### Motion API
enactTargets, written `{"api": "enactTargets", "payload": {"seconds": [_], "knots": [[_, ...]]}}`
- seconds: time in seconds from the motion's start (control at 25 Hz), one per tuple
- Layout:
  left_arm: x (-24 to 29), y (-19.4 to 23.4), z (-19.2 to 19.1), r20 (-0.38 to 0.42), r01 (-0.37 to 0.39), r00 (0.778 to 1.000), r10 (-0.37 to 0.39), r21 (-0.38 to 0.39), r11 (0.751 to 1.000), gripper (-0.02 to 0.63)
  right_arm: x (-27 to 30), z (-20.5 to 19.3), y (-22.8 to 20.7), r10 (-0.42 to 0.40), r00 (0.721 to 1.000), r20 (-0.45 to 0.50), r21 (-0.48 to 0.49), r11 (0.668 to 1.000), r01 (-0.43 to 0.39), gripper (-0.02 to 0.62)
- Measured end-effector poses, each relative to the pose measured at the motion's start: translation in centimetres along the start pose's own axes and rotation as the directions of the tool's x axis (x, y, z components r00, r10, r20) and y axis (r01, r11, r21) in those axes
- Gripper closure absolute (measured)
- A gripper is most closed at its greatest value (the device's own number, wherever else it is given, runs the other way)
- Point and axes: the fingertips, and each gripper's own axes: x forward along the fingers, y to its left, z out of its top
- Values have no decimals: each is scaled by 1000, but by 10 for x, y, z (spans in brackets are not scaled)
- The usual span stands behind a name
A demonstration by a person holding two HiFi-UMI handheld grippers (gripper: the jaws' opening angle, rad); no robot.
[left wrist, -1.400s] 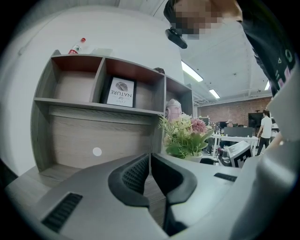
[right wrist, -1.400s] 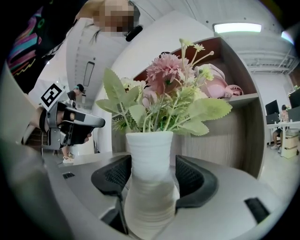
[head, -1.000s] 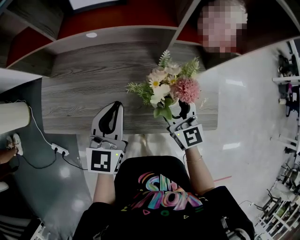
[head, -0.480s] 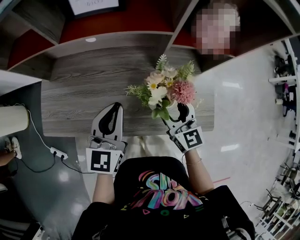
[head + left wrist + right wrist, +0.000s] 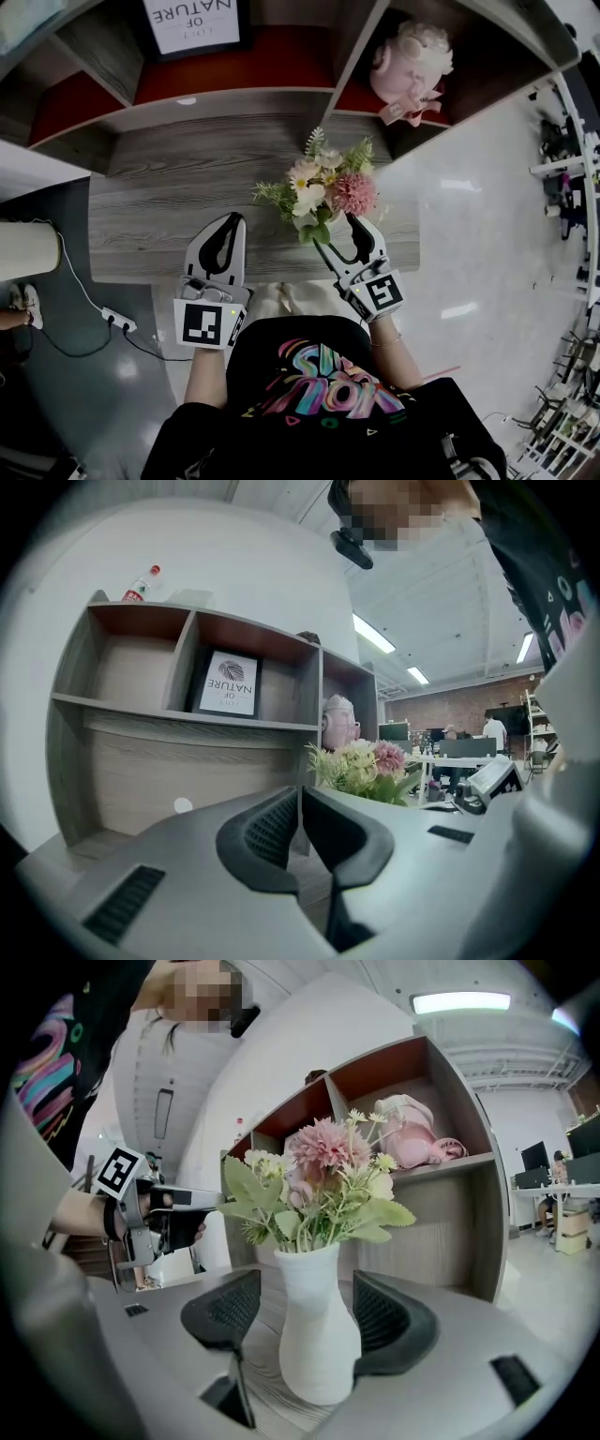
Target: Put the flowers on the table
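A bunch of pink, white and green flowers (image 5: pixel 323 183) stands in a white vase (image 5: pixel 319 1335) on the grey wooden table (image 5: pixel 169 187), upright near its front right part. My right gripper (image 5: pixel 337 232) is open around the vase, and its pads (image 5: pixel 228 1309) show a gap on each side. In the right gripper view the vase sits between the jaws (image 5: pixel 309 1312) with the flowers (image 5: pixel 314 1190) above. My left gripper (image 5: pixel 225 225) is shut and empty over the table's front edge, its tips pressed together (image 5: pixel 300 803). The flowers (image 5: pixel 361 766) show to its right.
Behind the table is a shelf unit with a framed print (image 5: pixel 195 23) and a pink ornament (image 5: pixel 410 64) in its compartments. A power strip (image 5: pixel 119 300) and cable lie on the floor at left, beside a white cylinder (image 5: pixel 28 248).
The right gripper's jaws have spread apart and let go of the vase, which now stands on the table. The left gripper has stayed put.
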Motion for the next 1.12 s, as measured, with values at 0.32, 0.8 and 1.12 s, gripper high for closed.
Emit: {"api": "enactTargets", "payload": {"seconds": [0.32, 0.8, 1.12], "knots": [[-9, -1, 28, 38, 4, 999, -5, 27, 1000, 571, -27, 36, 4, -15, 999, 33, -10, 1000, 15, 322], [-27, -8, 61, 96, 46, 994, -48, 29, 999, 571, -44, 122, 24, 35, 990, 139, -86, 996, -24, 429], [-45, 0, 74, 119, 22, 993, -28, 50, 999, 571, -30, 145, 38, 104, 983, 151, -132, 988, -85, 502]]}}
